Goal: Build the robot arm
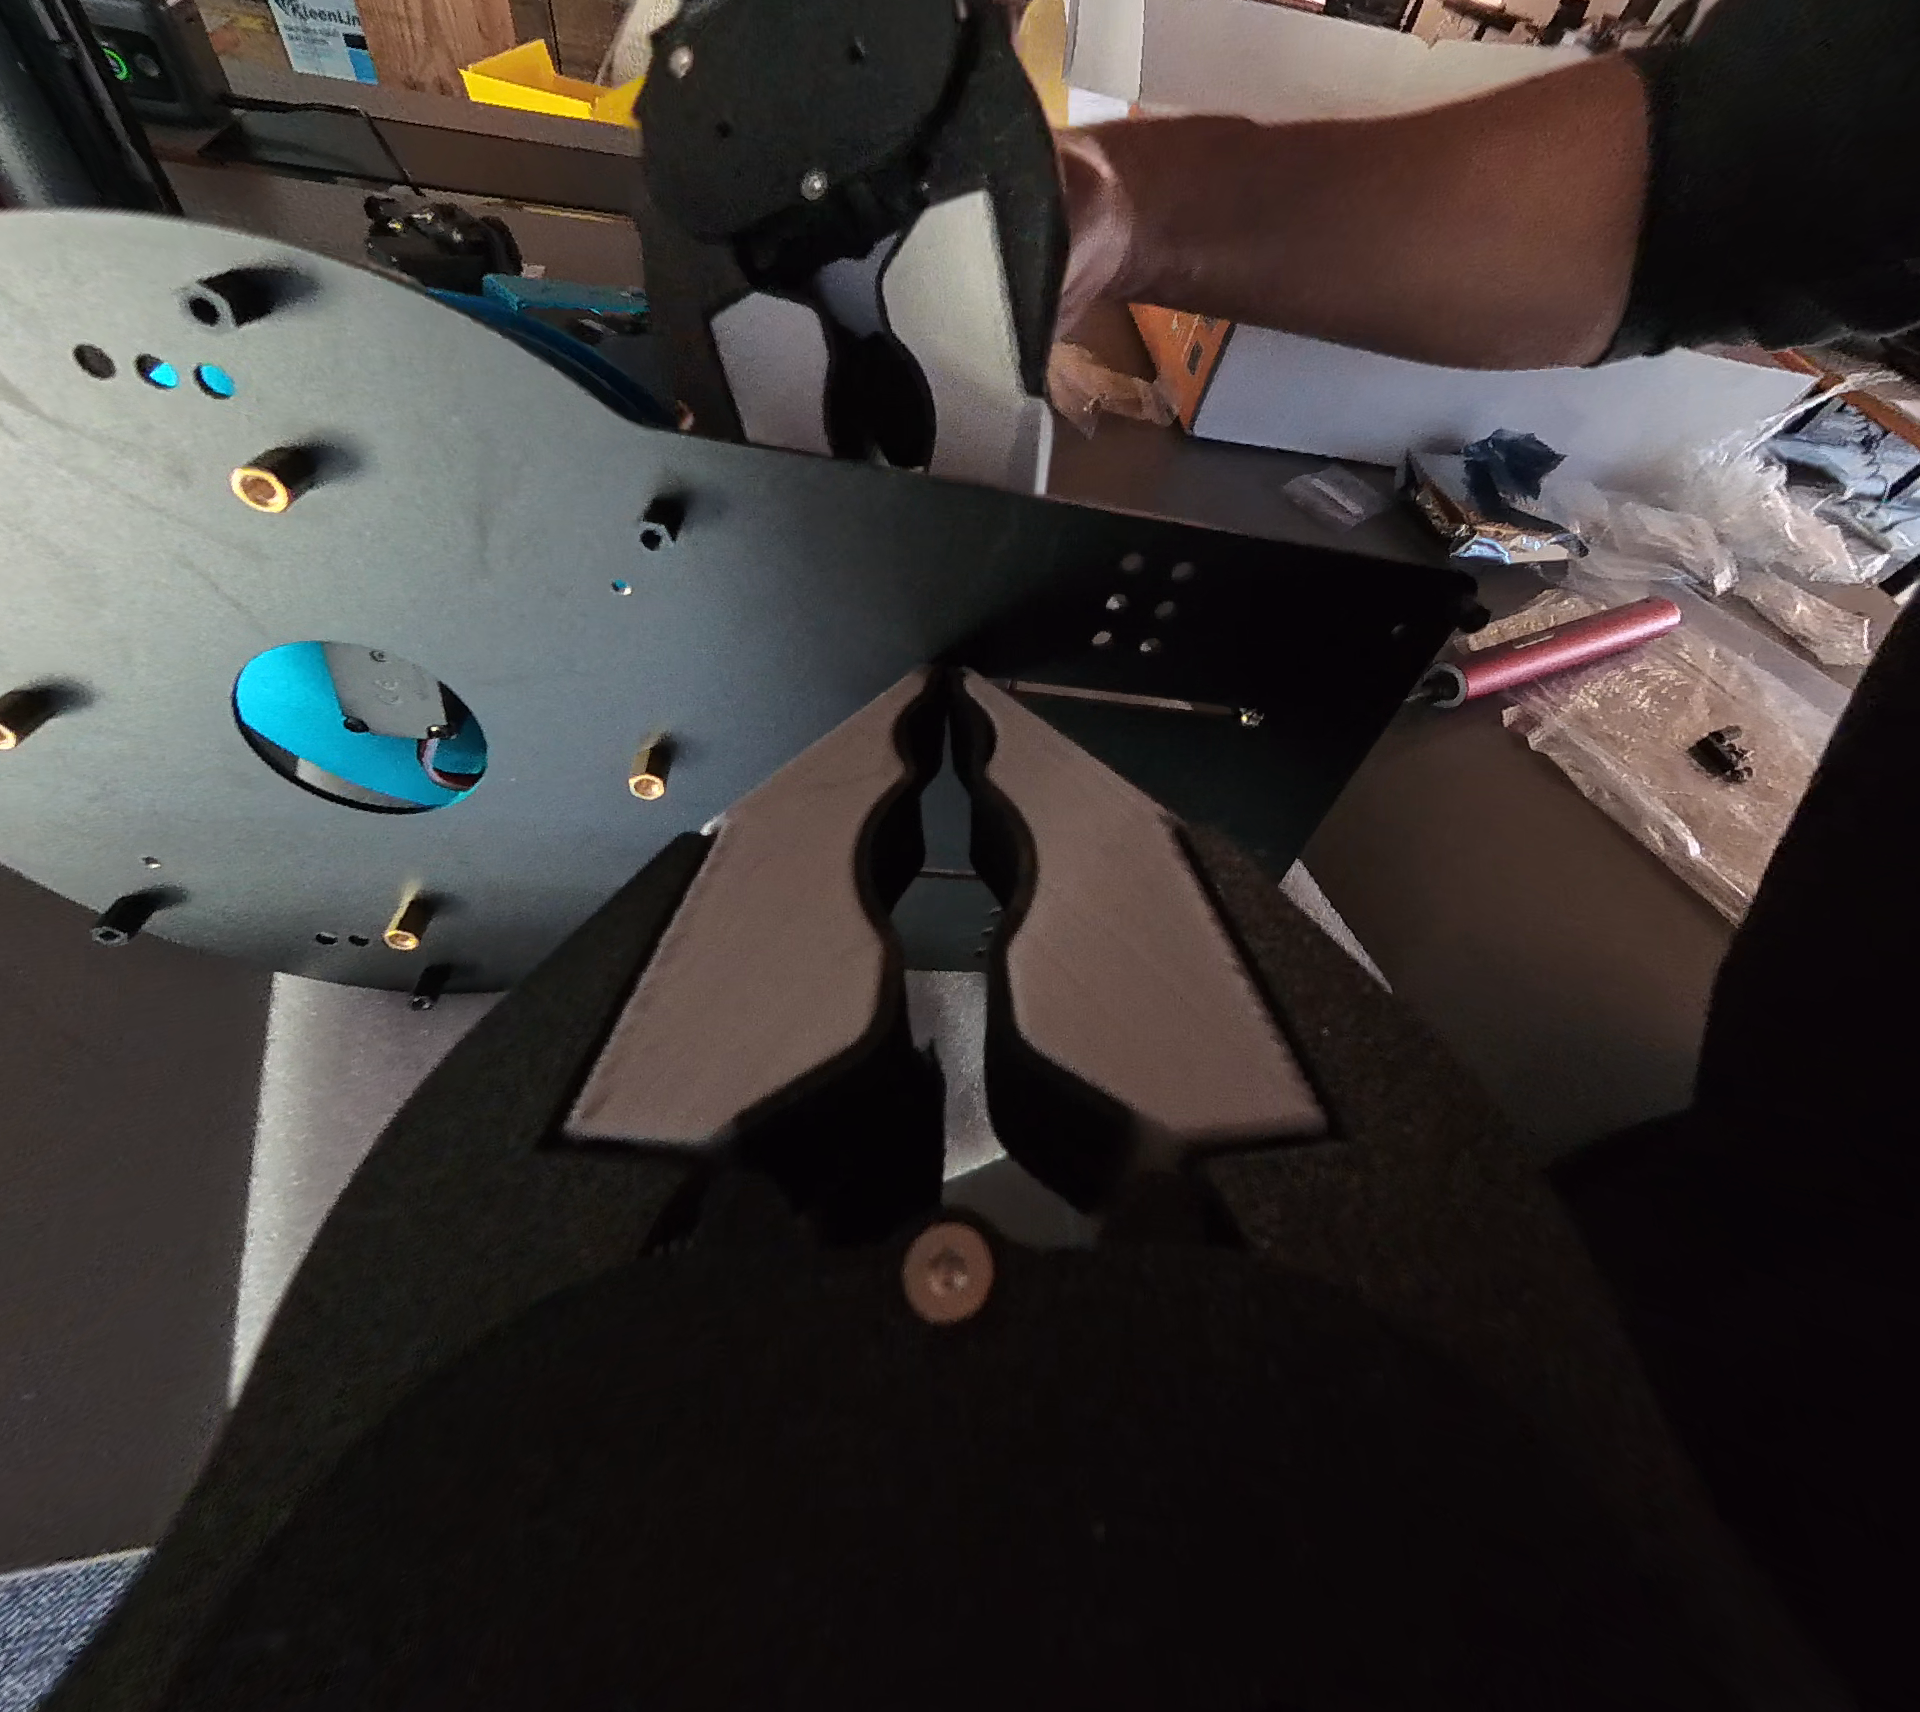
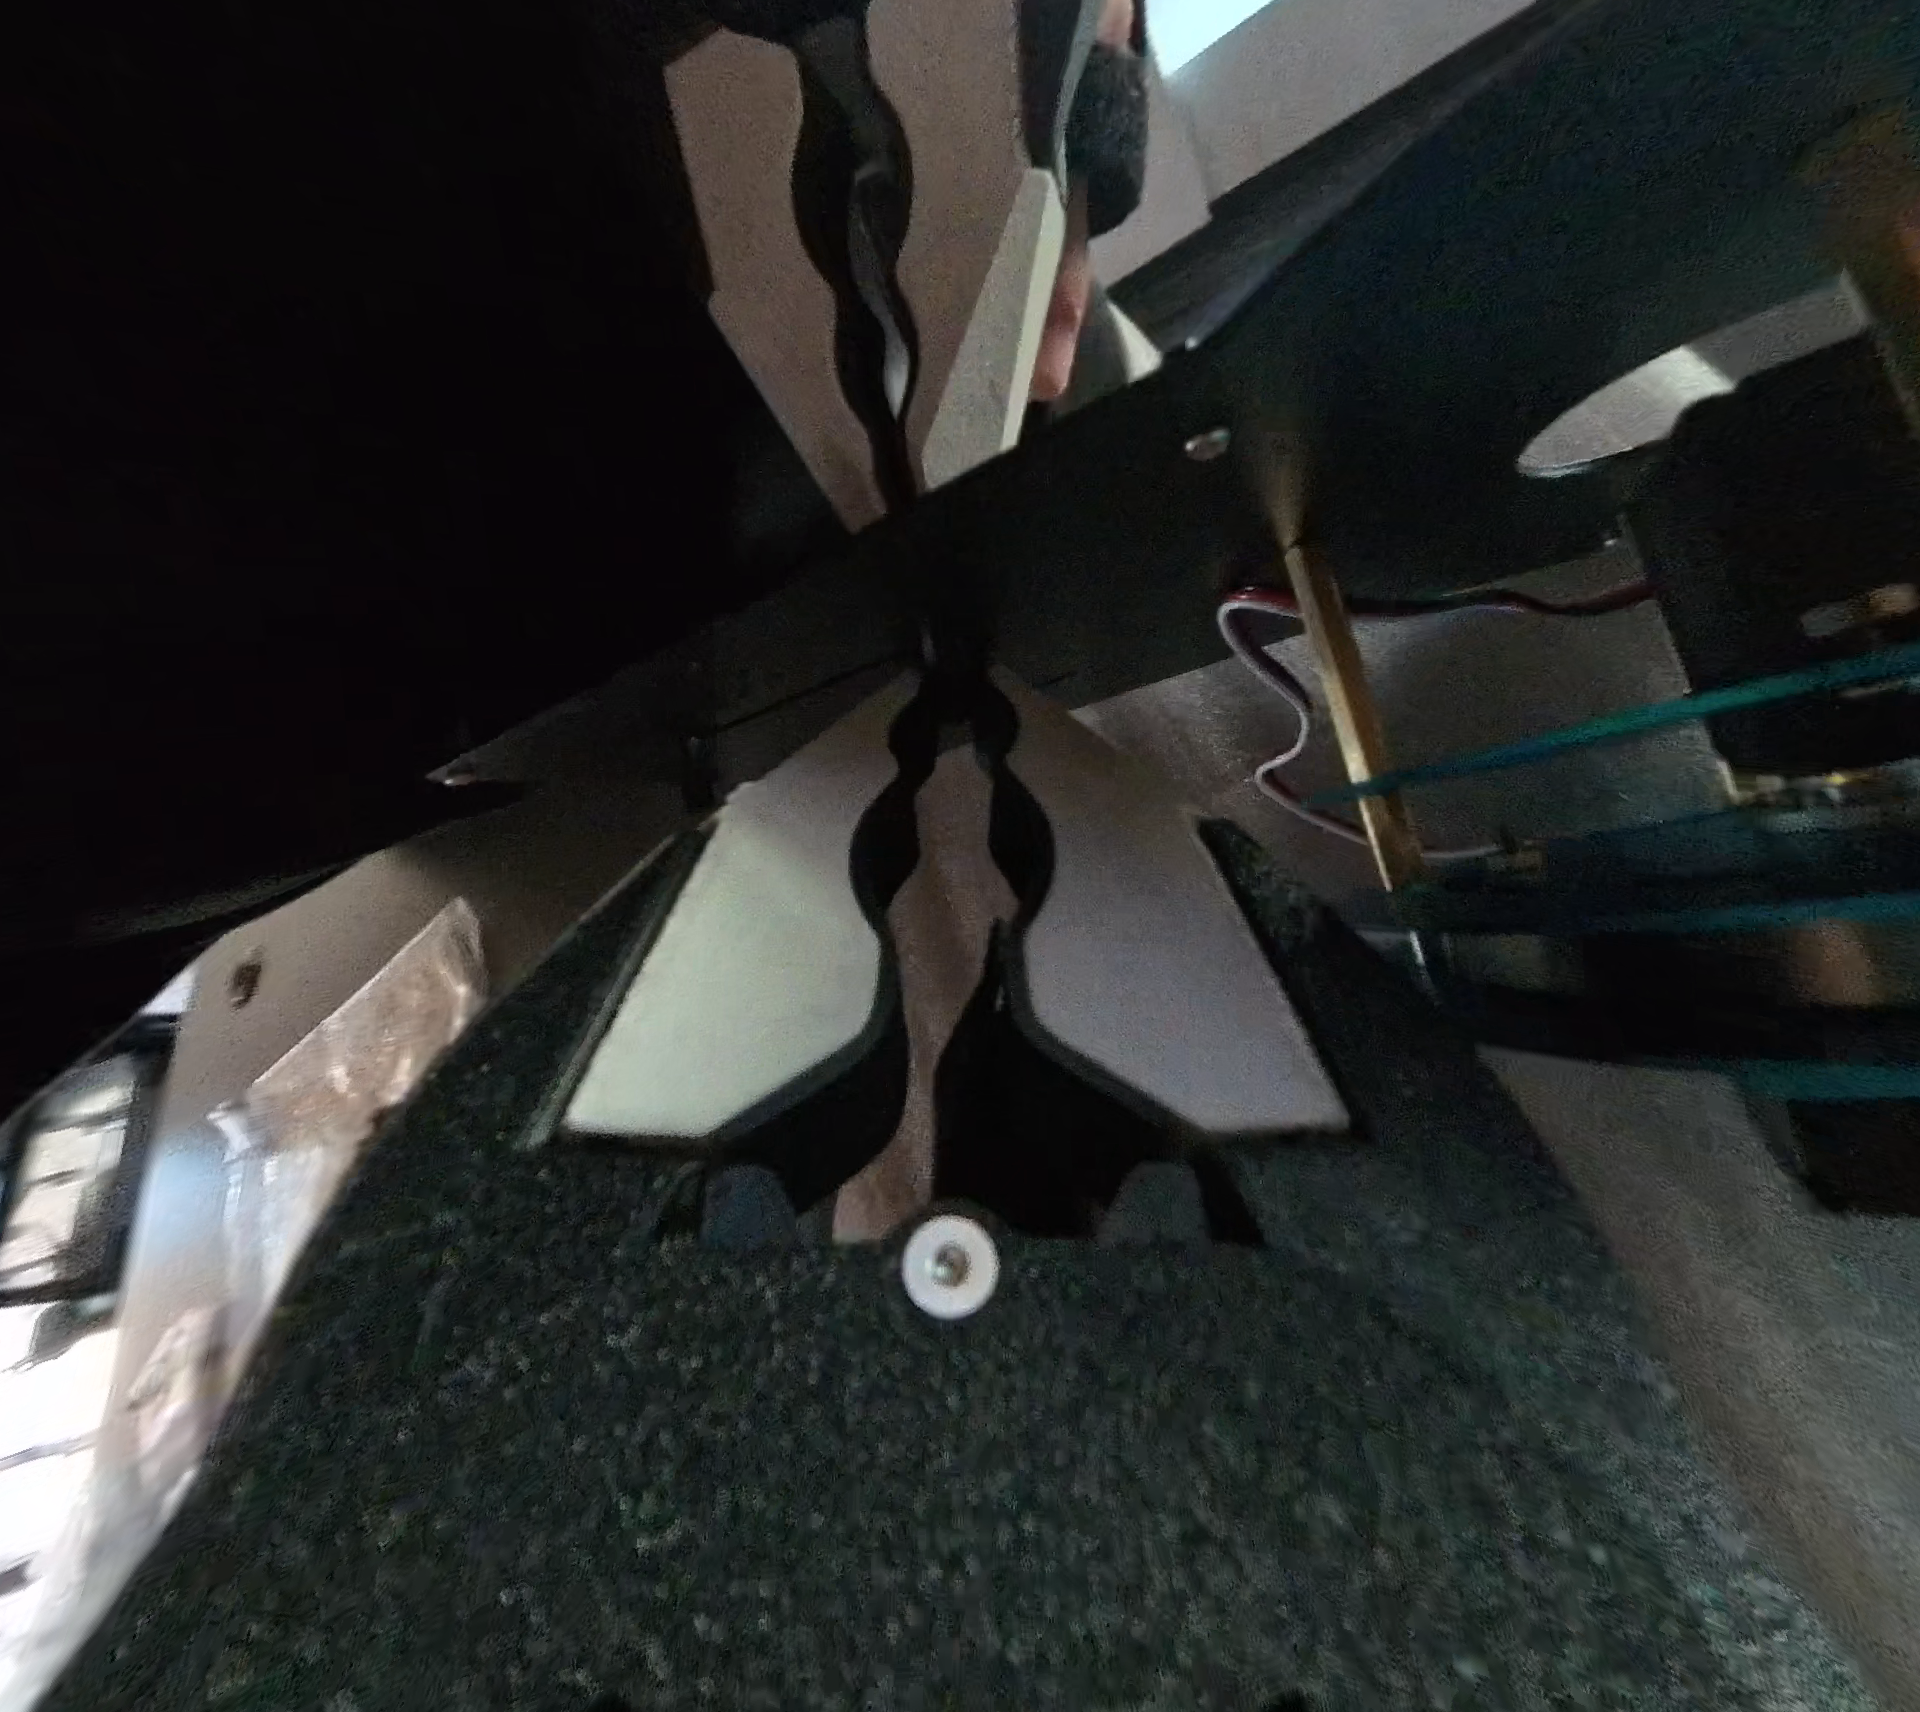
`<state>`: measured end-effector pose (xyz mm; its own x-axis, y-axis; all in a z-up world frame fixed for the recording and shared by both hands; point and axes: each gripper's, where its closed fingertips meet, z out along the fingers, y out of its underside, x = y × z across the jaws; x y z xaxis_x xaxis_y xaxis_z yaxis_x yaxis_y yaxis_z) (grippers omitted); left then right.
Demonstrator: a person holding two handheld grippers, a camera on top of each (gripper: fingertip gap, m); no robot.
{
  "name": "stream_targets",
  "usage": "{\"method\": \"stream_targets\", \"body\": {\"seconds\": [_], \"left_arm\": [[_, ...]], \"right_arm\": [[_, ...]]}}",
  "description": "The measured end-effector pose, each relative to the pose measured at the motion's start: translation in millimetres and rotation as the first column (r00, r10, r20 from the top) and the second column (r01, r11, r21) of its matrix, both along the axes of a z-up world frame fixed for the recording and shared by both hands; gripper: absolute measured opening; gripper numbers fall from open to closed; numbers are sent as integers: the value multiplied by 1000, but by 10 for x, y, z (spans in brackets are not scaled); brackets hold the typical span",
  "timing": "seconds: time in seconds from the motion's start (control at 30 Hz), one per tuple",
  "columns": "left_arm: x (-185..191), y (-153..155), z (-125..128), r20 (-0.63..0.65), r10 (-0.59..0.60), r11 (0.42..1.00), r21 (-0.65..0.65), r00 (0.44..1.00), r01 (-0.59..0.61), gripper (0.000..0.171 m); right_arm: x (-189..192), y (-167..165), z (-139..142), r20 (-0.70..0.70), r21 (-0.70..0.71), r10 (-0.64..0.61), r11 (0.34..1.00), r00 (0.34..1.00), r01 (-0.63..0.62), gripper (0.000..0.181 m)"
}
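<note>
A black metal plate [image 1: 468,571] with a round part, a large round hole and several brass standoffs [image 1: 260,486] is held tilted between both grippers. My left gripper [image 1: 951,675] is shut on the plate's near edge. My right gripper [image 1: 873,436] comes down from above and is shut on the far edge. In the right wrist view my right gripper [image 2: 951,654] pinches the plate [image 2: 1091,561] from below, and the left gripper [image 2: 894,499] meets it from the opposite side. A brass standoff [image 2: 1351,727] and red-and-white wires [image 2: 1262,696] hang beneath the plate.
A person's forearm [image 1: 1351,228] reaches in from the right. A dark red cylindrical tool [image 1: 1558,649] and clear plastic bags [image 1: 1683,727] lie on the table at right. A white box [image 1: 1455,405] stands behind. A yellow bin [image 1: 540,83] and cardboard boxes sit at the back left. Left and right tips are no more than a few centimetres apart.
</note>
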<state>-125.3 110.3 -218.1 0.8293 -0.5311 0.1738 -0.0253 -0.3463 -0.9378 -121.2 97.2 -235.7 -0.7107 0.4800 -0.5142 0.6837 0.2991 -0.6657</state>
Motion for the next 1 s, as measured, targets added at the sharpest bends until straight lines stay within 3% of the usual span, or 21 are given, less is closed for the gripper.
{"method": "stream_targets", "body": {"seconds": [0.07,0.2,0.3,0.37,0.4,0.47,0.53,0.63,0.73,0.8,0.9,1.0], "left_arm": [[6,9,2,2,-5,1000,-3,1000,5,0],[5,9,2,37,-20,1000,-21,999,21,0],[6,11,2,36,-20,999,-26,999,21,0],[7,12,2,50,-18,999,-30,999,20,0],[4,12,2,48,-17,999,-28,999,18,0],[5,10,0,45,-17,999,-28,999,18,0],[6,13,2,41,-14,1000,-27,999,15,0],[0,8,-2,18,-8,1000,-10,1000,8,0],[3,11,-1,38,-12,1000,-18,999,13,0],[5,15,0,21,-7,1000,-14,1000,7,0],[11,19,1,40,-5,1000,-24,999,6,0],[8,22,1,60,0,1000,-31,998,2,0]], "right_arm": [[-24,45,-11,-175,117,-56,990,983,77,6],[-36,127,52,-528,357,-93,878,844,320,23],[-38,138,22,-658,513,32,750,752,417,23],[-103,189,50,-716,581,130,655,686,483,5],[-106,191,45,-707,611,174,638,686,469,4],[-81,176,21,-592,614,113,705,798,355,4],[-49,138,5,-411,495,4,841,912,219,4],[-2,69,0,-109,220,-70,971,992,92,4],[33,35,9,77,71,-81,995,994,75,5],[29,47,7,42,82,-109,991,993,106,6],[53,88,23,-204,205,-117,966,972,160,17],[51,154,49,-464,400,-43,881,885,253,22]]}}
